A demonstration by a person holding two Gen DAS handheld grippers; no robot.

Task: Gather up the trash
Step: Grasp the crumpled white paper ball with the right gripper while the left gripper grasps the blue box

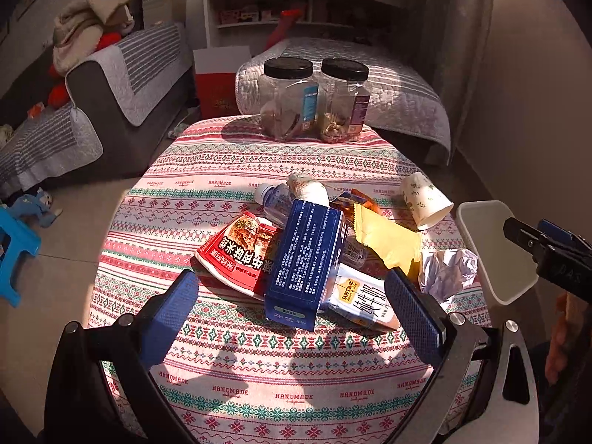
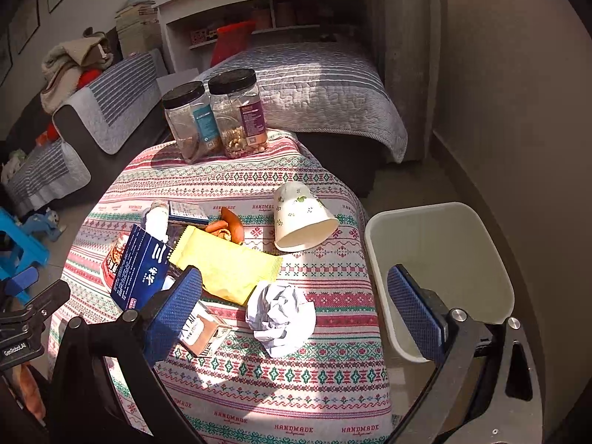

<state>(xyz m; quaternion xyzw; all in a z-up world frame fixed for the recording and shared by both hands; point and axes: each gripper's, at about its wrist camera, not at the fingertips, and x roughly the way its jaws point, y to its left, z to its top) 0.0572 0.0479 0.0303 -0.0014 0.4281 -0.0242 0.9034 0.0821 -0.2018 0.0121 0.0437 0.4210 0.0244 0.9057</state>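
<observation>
Two jars [image 1: 314, 98] behind trash pile [image 1: 307, 251]

Sunlight falls across a quilted bed [image 1: 388, 88] and a grey sofa [image 1: 111, 85]; a white bookshelf [image 1: 296, 3] stands behind, above a tiled floor [image 1: 74, 222].

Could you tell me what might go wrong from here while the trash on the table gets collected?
1. The blue carton leans on the heap; pulling it may scatter the bottle and wrappers.
2. The paper cup lies on its side near the table edge and could roll off.
3. The crumpled paper is loose and light; the open right claw could pinch it poorly and miss the bin.
</observation>
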